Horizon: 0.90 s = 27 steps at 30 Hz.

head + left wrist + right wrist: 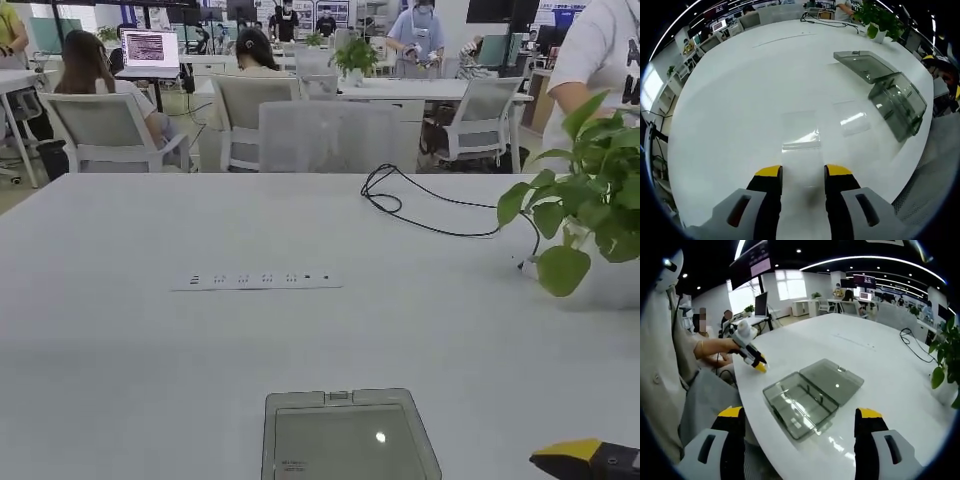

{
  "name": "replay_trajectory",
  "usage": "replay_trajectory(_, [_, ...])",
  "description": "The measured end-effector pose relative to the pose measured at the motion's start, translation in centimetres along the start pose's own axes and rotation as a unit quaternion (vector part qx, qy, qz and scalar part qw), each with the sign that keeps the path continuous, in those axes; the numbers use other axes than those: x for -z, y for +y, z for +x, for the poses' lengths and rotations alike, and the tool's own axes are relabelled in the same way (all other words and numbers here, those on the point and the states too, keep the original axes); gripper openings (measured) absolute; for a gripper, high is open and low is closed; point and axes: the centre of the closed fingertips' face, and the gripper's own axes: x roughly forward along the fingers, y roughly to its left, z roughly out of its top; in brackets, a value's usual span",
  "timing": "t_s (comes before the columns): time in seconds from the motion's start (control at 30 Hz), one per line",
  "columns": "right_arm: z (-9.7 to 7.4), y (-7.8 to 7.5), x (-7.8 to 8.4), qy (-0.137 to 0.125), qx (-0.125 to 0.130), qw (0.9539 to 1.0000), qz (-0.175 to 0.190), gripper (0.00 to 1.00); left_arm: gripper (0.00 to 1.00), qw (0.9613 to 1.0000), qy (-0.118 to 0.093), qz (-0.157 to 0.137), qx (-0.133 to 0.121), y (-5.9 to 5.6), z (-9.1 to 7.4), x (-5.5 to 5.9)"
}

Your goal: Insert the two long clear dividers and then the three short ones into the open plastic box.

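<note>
The open smoky plastic box (799, 406) lies near the table's front edge, its lid (834, 379) folded flat behind it. The head view catches the lid (350, 435) at the bottom. Two stacks of clear dividers (800, 131) (852, 117) lie flat on the white table, left of the box (899, 102). My left gripper (803, 172) hovers just before the nearer divider, open, with nothing between the jaws. My right gripper (799, 413) is wide open on the box's right side, empty. Its yellow tip (575, 458) shows at the bottom right. A hand holds the left gripper (761, 367) beyond the box.
A potted plant (590, 200) stands at the right of the table, with a black cable (420, 205) curling beside it. A flush power strip (255, 280) sits mid-table. Chairs and seated people are beyond the far edge. The person's body is close to the front edge.
</note>
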Motion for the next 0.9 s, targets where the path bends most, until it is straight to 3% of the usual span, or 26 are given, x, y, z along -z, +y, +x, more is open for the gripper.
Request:
replay_trajectory(0.27, [0.0, 0.2, -0.3, -0.01, -0.004, 0.9999, 0.011, 0.91, 0.31, 0.9999, 0.008, 0.003, -0.006, 0.2, 0.0, 0.0])
replay_trajectory(0.33, [0.0, 0.3, -0.3, -0.01, -0.003, 0.9998, 0.014, 0.91, 0.3, 0.9999, -0.005, -0.014, 0.002, 0.2, 0.0, -0.5])
replay_trajectory(0.37, [0.1, 0.3, -0.3, -0.01, -0.003, 0.9998, 0.015, 0.91, 0.3, 0.9998, -0.001, -0.017, 0.003, 0.3, 0.0, -0.3])
replay_trajectory(0.53, [0.1, 0.2, -0.1, -0.006, 0.0, 0.9998, 0.016, 0.9, 0.3, 1.0, -0.001, -0.008, -0.002, 0.1, -0.2, -0.1])
replay_trajectory(0.63, [0.2, 0.0, -0.3, -0.017, 0.003, 0.9989, 0.043, 0.86, 0.3, 0.9999, -0.006, -0.013, -0.004, 0.1, -0.3, -0.2])
replay_trajectory(0.73, [0.2, -0.1, -1.4, -0.049, -0.001, 0.9954, 0.082, 0.81, 0.3, 0.9996, -0.024, -0.012, -0.008, -0.1, -0.8, -0.8])
replay_trajectory(0.9, [0.2, -0.2, -2.3, -0.077, 0.002, 0.9904, 0.115, 0.76, 0.3, 0.9975, -0.064, -0.023, -0.022, -0.3, -1.7, -2.1])
